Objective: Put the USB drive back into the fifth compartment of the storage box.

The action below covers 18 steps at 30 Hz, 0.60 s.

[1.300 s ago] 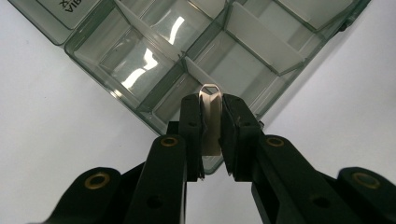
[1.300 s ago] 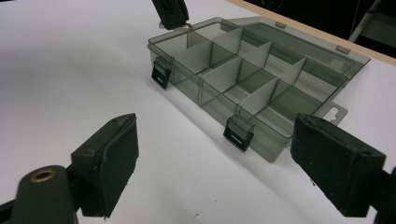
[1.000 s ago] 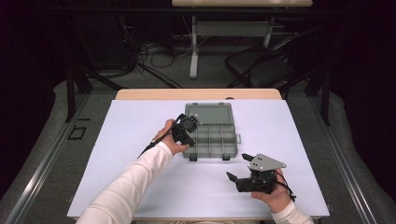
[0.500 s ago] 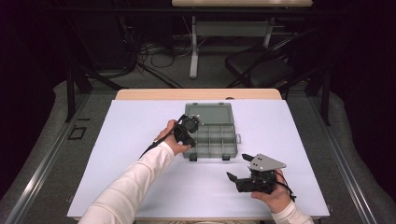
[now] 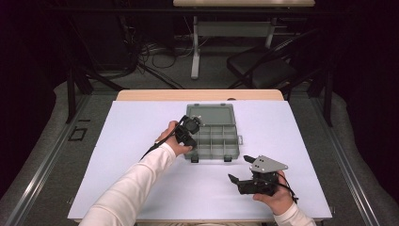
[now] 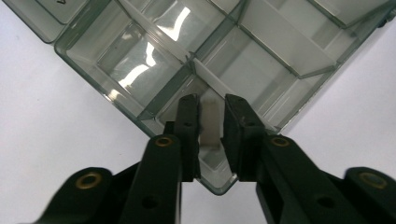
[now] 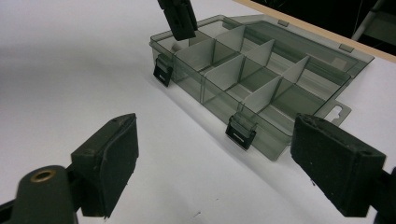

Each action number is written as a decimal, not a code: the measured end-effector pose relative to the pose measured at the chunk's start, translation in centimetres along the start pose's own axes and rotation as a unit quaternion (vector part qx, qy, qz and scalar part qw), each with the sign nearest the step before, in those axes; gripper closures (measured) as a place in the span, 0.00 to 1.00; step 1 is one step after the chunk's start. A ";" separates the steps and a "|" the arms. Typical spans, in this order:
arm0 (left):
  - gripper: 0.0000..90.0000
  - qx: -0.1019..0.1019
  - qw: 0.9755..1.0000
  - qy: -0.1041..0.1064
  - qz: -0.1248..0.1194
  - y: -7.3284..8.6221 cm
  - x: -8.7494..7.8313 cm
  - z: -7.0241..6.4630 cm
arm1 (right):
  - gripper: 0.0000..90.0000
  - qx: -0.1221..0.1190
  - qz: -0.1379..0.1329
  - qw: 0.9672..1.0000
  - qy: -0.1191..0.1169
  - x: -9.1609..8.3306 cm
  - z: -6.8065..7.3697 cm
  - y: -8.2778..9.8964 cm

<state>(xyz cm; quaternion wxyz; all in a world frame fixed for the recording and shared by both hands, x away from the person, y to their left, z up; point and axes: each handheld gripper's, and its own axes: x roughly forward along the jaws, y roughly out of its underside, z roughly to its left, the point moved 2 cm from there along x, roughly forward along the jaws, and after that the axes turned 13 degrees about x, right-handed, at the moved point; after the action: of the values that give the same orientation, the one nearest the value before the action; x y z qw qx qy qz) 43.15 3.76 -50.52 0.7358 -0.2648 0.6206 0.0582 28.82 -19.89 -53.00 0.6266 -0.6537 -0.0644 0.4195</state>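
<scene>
High view: a clear grey plastic box (image 5: 214, 134) with dividers lies open near the middle of a white sheet (image 5: 117, 141) on the table, its lid folded flat on the far side. The left gripper (image 5: 189, 129) hangs over the box's near left corner. In the left gripper view its jaws dip into that corner compartment, a narrow gap between them, with a small pale flat piece (image 6: 210, 122) in the gap; whether they press on it I cannot tell. The right gripper (image 5: 240, 170) is held low near the table's front right, well apart from the box, jaws spread wide. In the right gripper view the two black latches (image 7: 241, 130) hang loose on the front wall
</scene>
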 end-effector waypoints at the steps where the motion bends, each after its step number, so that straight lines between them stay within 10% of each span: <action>1: 0.79 0.003 1.000 -0.003 0.000 0.0 0.0 0.1 | 0.17 0.000 0.000 1.000 0.000 0.0 0.0 0.0; 18: 0.53 0.005 1.000 -0.021 -0.015 0.3 -0.6 0.3 | 0.17 0.000 0.002 1.000 0.000 0.0 0.0 0.0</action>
<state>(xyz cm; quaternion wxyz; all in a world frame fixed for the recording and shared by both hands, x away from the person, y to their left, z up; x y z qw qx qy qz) 43.20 4.28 -50.03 0.7505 -0.2696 0.6013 0.0494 28.83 -19.87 -53.04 0.6257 -0.6542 -0.0633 0.4203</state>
